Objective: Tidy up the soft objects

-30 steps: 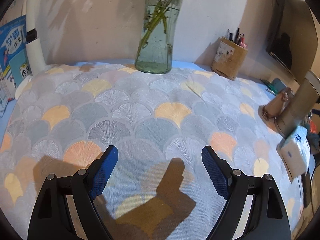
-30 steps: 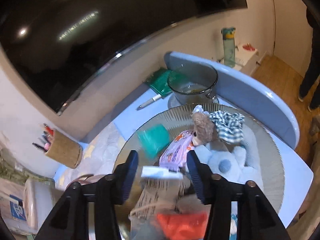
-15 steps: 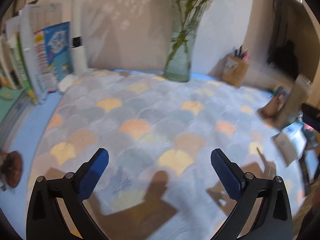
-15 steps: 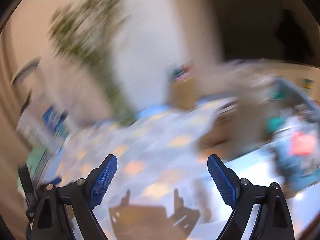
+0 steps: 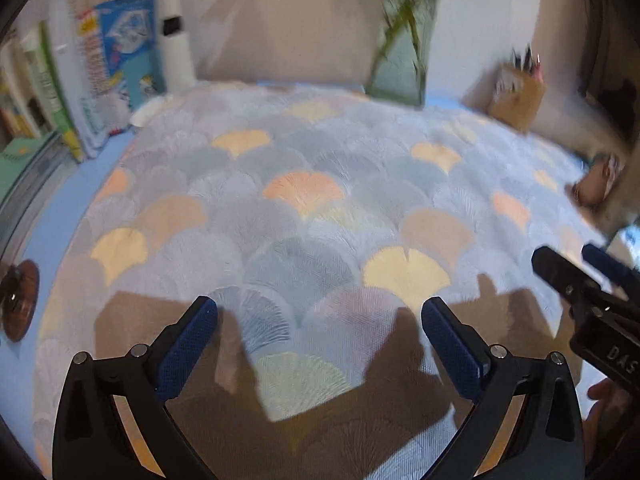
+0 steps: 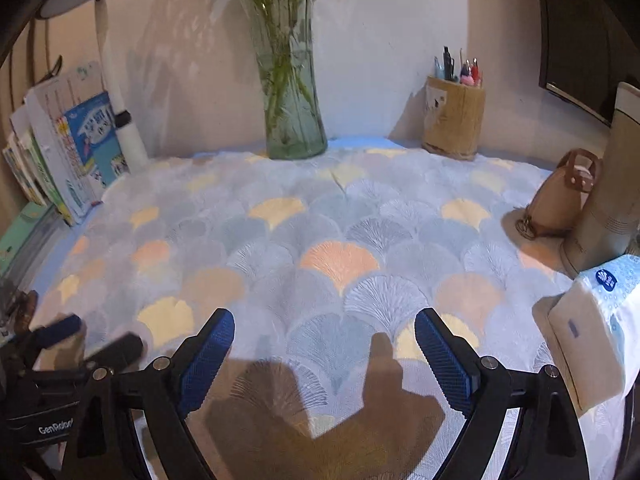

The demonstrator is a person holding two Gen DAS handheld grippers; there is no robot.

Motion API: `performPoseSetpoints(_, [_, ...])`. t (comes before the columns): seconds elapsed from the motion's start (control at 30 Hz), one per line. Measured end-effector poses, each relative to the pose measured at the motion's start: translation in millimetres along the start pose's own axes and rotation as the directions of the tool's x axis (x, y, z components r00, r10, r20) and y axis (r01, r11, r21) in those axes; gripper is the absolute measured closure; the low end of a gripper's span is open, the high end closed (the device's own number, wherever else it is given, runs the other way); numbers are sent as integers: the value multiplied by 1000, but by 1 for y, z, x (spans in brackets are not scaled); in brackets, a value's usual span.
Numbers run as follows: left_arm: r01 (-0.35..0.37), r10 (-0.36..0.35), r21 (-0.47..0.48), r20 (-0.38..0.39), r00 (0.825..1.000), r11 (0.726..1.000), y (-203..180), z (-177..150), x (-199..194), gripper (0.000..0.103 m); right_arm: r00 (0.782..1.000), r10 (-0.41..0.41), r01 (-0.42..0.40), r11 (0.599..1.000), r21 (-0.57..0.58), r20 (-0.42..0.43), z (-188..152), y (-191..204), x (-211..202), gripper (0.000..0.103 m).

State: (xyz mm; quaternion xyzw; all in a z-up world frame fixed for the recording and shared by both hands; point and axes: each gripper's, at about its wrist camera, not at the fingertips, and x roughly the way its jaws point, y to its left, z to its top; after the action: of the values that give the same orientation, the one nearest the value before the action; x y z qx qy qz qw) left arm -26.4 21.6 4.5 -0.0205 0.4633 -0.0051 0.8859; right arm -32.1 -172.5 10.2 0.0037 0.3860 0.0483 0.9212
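Jaws apart and empty on both the left gripper (image 5: 319,330) and right gripper (image 6: 324,340), low over the patterned cloth (image 6: 340,240) on the worktop; no soft object shows in either view, so you should find one before you reach. Containers at far edge: glass vase (image 6: 294,120) holds green stems, pen holder (image 6: 454,116) holds pens.

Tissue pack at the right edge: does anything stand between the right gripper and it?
Nothing visible does. The right gripper, open, hangs over bare cloth, and the tissue pack lies just beyond its right finger. The brown bag stands farther back, off that path.
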Motion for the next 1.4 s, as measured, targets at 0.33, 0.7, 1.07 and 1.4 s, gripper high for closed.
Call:
performPoseSetpoints(0.33, [-14, 15, 48, -9, 1000, 999, -5, -2, 3, 0, 1000, -1, 1, 1000, 1, -3, 0, -1, 1, 12])
performPoseSetpoints(0.7, [-32, 32, 6, 97, 995, 999, 1, -6, -14, 1, 1000, 8, -8, 1000, 2, -8, 0, -2, 2, 12])
performPoseSetpoints(1.07, [-34, 35, -14, 111, 993, 999, 4, -6, -15, 1, 1000, 9, -9, 1000, 2, -25, 0, -1, 4, 12])
performPoseSetpoints(1.4, [-37, 38, -17, 106, 994, 999, 5, -6, -15, 1, 999, 9, -9, 1000, 4, -48, 0, -2, 8, 12])
